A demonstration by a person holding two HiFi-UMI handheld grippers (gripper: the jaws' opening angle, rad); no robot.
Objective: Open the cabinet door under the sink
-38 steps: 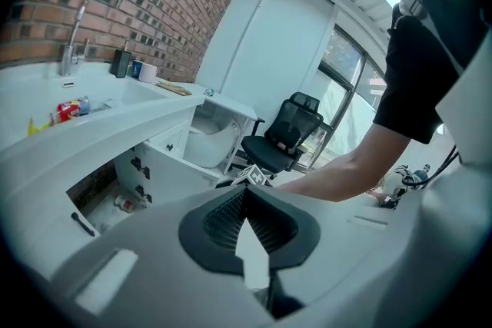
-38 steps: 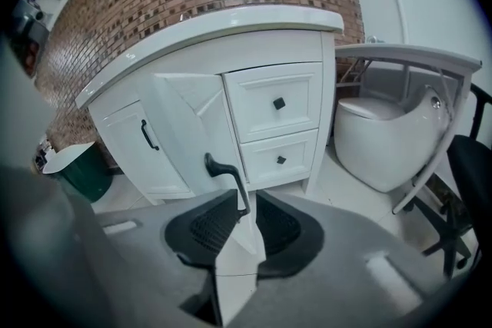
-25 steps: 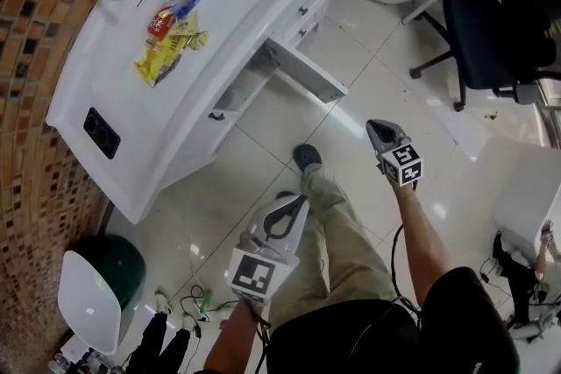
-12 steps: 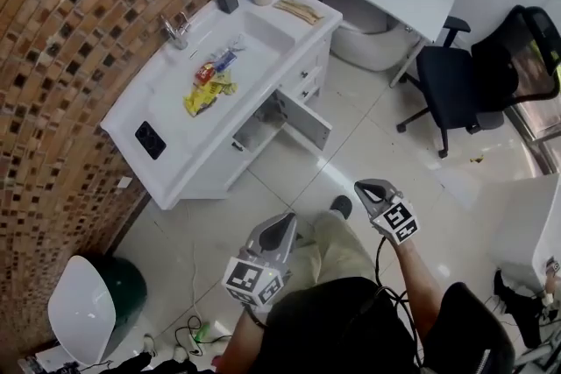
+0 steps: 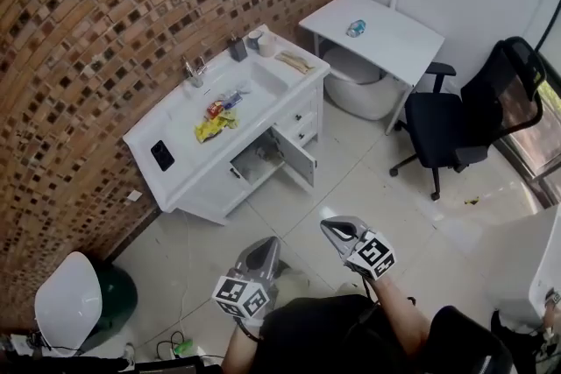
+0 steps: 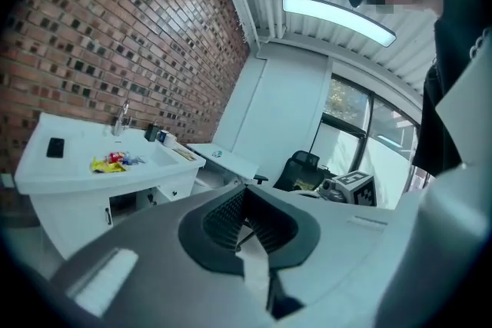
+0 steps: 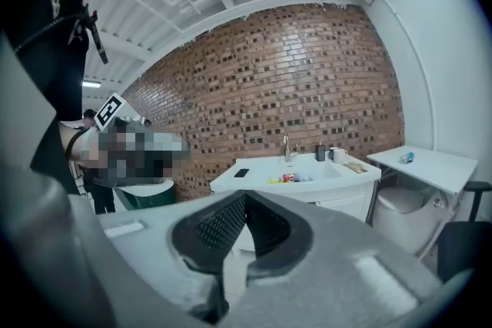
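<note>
We stand well back from the sink cabinet, holding both tools up in front of us over the tiled floor. The left hand-held gripper has its jaws closed together with nothing between them; in its own view the ribbed pads meet at the tips. The right hand-held gripper is closed the same way and is empty too. Both hang in the air near us, well apart from the cabinet, and touch nothing.

The cabinet door under the sink is open. It stands out from the cabinet front at the right side of the dark opening, through which we see a little of the inside. To the right of the door are two small drawers, both closed.

The sink worktop runs along the brick wall. A tap stands at its far edge beside the basin. A yellow packet lies left of the basin, with a red and blue packet just beside it. A flat black thing lies near the left end. At the far right corner stand a dark container and a white cup.

Further right is a white side worktop with a small blue-green object on it, and near that a black office chair. At the near left stands a green bin with a white lid.
</note>
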